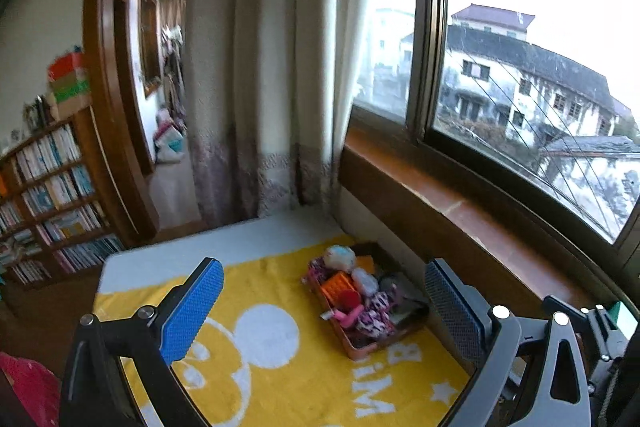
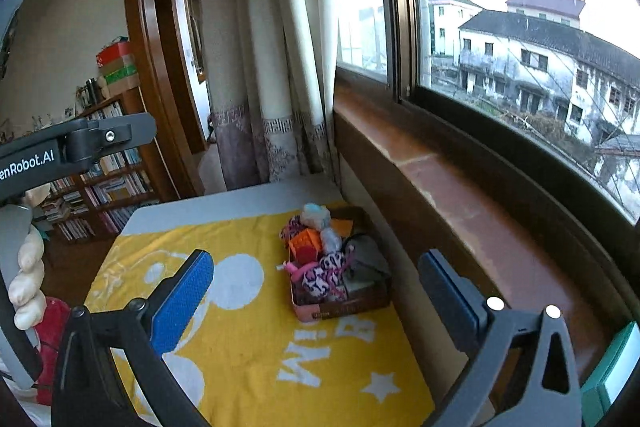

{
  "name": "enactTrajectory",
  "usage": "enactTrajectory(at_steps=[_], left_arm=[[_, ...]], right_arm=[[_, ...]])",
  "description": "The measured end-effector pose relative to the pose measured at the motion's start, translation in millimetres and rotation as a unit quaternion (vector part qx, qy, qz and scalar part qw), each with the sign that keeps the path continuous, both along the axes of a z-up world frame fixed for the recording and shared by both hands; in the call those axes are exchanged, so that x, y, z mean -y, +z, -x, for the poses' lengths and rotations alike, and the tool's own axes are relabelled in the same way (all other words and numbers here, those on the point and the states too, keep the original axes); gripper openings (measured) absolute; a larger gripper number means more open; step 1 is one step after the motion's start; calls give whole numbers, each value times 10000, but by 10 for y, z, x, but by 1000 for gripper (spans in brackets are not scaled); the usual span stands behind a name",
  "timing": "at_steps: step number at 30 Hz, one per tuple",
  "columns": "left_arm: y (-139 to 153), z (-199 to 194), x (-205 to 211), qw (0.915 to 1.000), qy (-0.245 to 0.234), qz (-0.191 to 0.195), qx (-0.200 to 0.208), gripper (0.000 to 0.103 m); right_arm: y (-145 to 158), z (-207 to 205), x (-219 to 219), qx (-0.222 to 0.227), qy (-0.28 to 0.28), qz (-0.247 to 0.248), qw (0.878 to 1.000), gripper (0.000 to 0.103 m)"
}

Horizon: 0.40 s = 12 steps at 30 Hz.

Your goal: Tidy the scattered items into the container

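A brown tray (image 1: 360,349) (image 2: 344,307) stands on the yellow towel (image 1: 272,379) (image 2: 248,339) by the window wall. It is heaped with small items: an orange block (image 1: 338,287) (image 2: 306,241), patterned pink-and-white cloth pieces (image 1: 374,315) (image 2: 322,277), a pale fluffy ball (image 1: 339,257) (image 2: 315,215). My left gripper (image 1: 324,311) hangs open above the towel, nothing between its blue pads. My right gripper (image 2: 316,301) is also wide open and empty, held back from the tray. The left gripper's body (image 2: 76,147) and the hand (image 2: 30,279) holding it show at the right wrist view's left edge.
The towel covers a white-topped table (image 1: 224,243) (image 2: 240,199). A wooden window sill (image 1: 460,211) (image 2: 460,183) runs along the right. A curtain (image 1: 260,67) (image 2: 260,47) hangs behind the table. A bookshelf (image 1: 52,195) (image 2: 108,183) and a doorway (image 1: 160,87) lie to the left.
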State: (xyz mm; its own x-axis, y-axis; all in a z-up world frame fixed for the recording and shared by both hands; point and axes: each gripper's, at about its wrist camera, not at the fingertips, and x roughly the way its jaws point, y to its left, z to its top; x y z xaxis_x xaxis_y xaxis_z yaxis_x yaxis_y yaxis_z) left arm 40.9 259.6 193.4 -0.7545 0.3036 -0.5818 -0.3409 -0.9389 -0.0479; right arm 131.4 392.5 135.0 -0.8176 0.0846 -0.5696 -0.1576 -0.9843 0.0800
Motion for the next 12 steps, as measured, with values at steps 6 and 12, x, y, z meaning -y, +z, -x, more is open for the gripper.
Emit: enactTrajectory(at_steps=[6, 12], left_arm=[[-254, 269, -205, 9988, -123, 5, 465, 102], [-544, 571, -476, 9970, -75, 309, 704, 102]], right_arm=[[-215, 162, -114, 320, 92, 45, 9994, 103], [-488, 386, -281, 658, 167, 42, 9977, 103]])
